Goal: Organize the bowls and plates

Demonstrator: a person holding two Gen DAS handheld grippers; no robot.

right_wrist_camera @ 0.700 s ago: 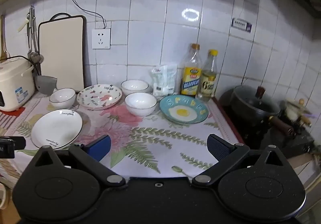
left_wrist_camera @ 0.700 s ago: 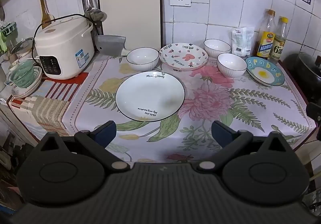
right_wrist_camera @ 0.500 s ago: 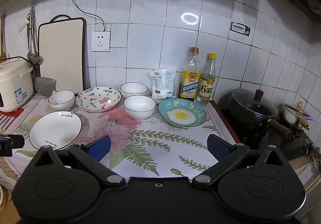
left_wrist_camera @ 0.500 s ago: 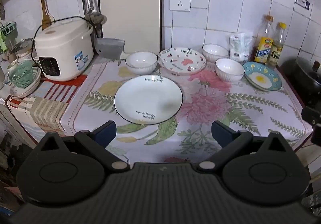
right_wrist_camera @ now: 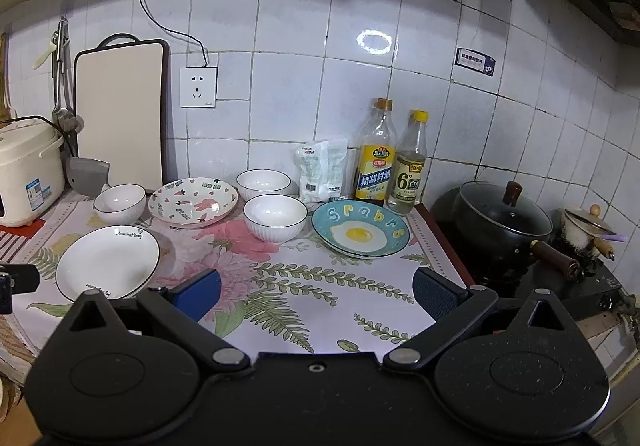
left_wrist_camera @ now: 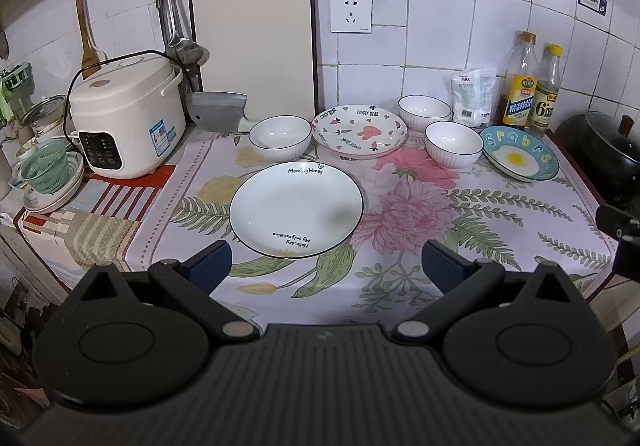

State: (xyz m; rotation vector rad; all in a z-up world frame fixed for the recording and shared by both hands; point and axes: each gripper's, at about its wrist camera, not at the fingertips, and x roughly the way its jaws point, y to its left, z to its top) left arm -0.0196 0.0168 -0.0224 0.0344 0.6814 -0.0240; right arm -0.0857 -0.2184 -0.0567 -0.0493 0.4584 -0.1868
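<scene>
The left gripper [left_wrist_camera: 326, 258] hung above the near edge of the desk [left_wrist_camera: 500, 246], its blue-padded fingers [left_wrist_camera: 210, 266] spread wide and released, grasping nothing. The right gripper [right_wrist_camera: 316, 292] was likewise parted and empty over the glossy floral cloth. Nearest lay the round white plate [left_wrist_camera: 296, 208], smooth glazed ceramic with a thin dark rim, flat on the cloth; its printed lettering ran across near and far edges. Behind it stood three ribbed white bowls, all upright with mouths facing up: the left bowl [left_wrist_camera: 280, 136], the middle bowl [left_wrist_camera: 454, 144] and the far bowl [left_wrist_camera: 424, 111]. Between the left and far bowls sat the shallow rabbit plate [left_wrist_camera: 360, 130], patterned with hearts. Just right of the middle bowl rested the blue egg plate [right_wrist_camera: 360, 234], slightly tilted toward the camera. Further back stood two tall bottles [right_wrist_camera: 376, 158] upright against the tiled wall, and a rounded white rice cooker [left_wrist_camera: 124, 114] at the left.
</scene>
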